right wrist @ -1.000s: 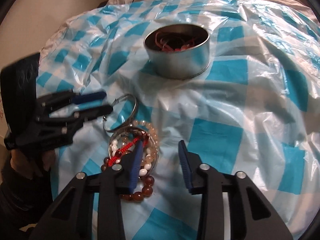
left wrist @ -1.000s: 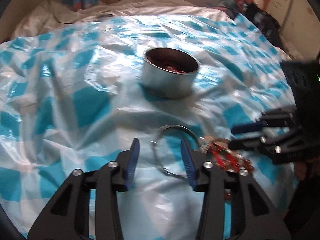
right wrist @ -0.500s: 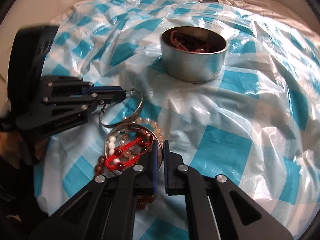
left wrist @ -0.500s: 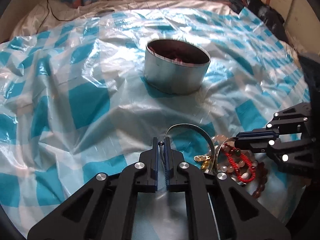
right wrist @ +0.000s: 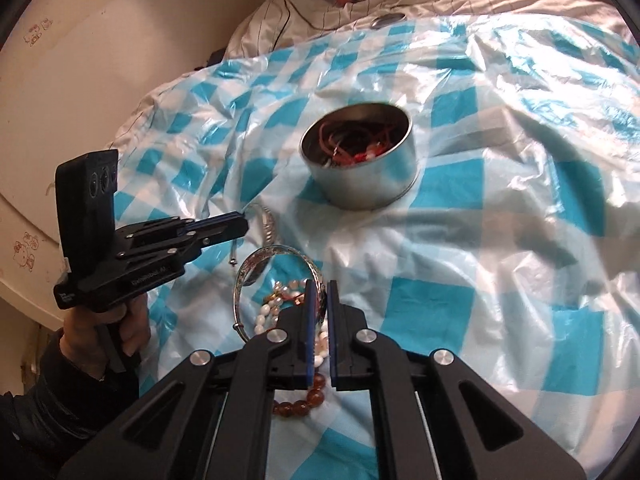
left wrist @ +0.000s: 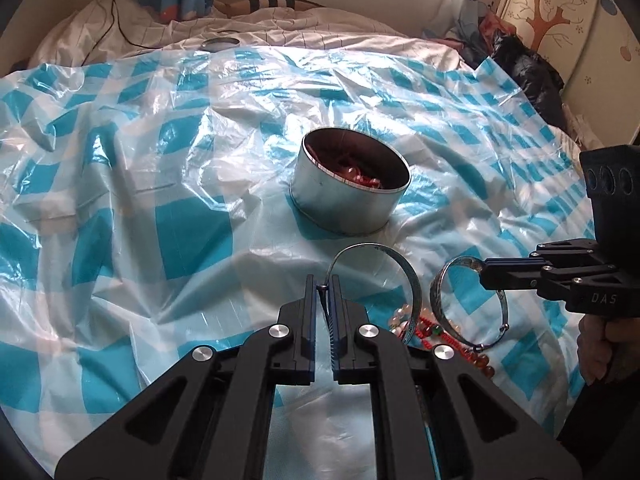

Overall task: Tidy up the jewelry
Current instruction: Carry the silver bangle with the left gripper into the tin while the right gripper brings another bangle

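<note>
Both my grippers, spread a second ago, now pinch bangles: left gripper [left wrist: 322,289] a silver bangle [left wrist: 394,258], right gripper [right wrist: 319,292] a patterned bangle [right wrist: 256,264], ready for the far tin [left wrist: 340,208].

R hand-held gripper [right wrist: 319,292] clamps bangle [right wrist: 256,266]; L hand-held gripper [right wrist: 240,229] nr tin [right wrist: 370,192]

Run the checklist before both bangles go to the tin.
1. Left tongs shut on silver bangle: ok.
2. Right tongs shut on patterned bangle: ok.
3. Patterned bangle free of the bead bracelets: cannot tell.
4. Tin upright, mouth open: ok.
5. Room in the tin for both bangles: cannot tell; red cords already lie inside.
6. Way to the tin unblocked: ok.
</note>
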Tool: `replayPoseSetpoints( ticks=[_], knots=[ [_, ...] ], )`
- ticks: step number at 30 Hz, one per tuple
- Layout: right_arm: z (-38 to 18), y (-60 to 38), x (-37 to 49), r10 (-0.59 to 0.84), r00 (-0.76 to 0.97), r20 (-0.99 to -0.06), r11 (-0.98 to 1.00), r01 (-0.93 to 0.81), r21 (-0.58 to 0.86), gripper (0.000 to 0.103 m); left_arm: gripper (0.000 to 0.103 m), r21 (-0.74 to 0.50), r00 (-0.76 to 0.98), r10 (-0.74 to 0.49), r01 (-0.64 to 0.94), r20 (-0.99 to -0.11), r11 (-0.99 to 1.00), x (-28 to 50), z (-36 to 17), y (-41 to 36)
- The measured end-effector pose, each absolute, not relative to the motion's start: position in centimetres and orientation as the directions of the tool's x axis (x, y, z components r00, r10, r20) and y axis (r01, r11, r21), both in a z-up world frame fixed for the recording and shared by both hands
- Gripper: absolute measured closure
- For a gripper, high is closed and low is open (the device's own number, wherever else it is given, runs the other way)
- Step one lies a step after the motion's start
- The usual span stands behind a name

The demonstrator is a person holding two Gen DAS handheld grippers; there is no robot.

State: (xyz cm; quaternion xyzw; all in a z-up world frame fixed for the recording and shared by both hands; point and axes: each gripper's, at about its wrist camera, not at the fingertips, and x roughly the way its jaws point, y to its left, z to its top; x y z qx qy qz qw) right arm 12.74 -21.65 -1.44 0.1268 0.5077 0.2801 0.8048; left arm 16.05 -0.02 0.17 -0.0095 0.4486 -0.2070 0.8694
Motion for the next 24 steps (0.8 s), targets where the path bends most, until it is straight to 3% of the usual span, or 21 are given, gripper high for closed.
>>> replayPoseSetpoints(
  ticks=[24],
  knots=[
    [0.1, -26.1, 14.0, 0.552, 0.449, -0.703, 0.832, -0.241, 0.500, 0.097, 0.098, -0.181, 0.576, -0.357, 0.341, -0.736, 0.922, 17.3, 2.6, -1.3]
  ],
)
